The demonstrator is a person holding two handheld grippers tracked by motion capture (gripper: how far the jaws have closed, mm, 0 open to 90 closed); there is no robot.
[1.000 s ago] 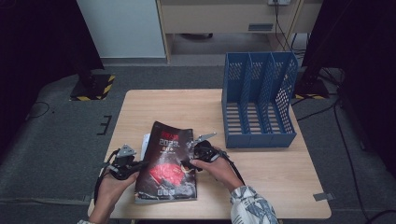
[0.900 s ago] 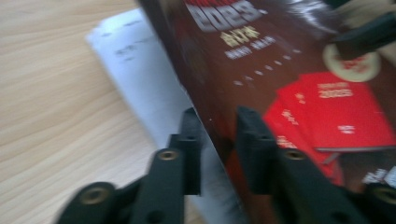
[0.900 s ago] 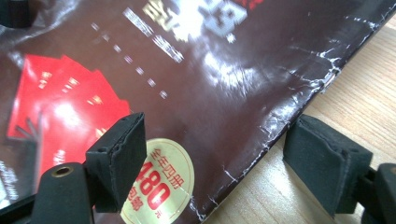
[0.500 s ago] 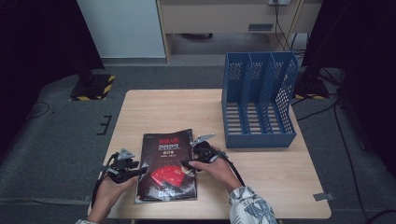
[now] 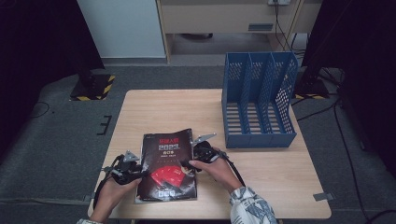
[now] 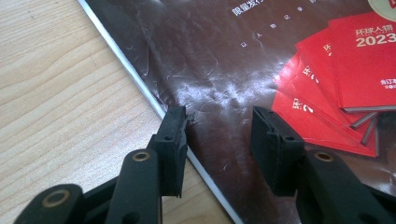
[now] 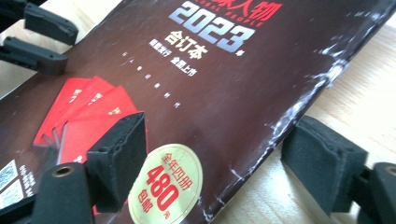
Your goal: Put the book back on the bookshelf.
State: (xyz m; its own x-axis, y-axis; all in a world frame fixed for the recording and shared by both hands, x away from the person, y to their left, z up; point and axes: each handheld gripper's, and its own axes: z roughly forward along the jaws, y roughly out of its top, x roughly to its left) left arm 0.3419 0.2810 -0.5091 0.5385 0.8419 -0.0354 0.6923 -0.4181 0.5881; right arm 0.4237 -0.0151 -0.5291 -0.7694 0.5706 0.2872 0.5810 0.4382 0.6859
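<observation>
We see a glossy, creased dark magazine (image 5: 168,165) with red booklets and "2023" on its cover, lying flat on the wooden surface (image 5: 261,168); our left gripper (image 6: 219,135) has just been opening over its edge, our right gripper (image 7: 233,158) straddles it, jaws open
</observation>
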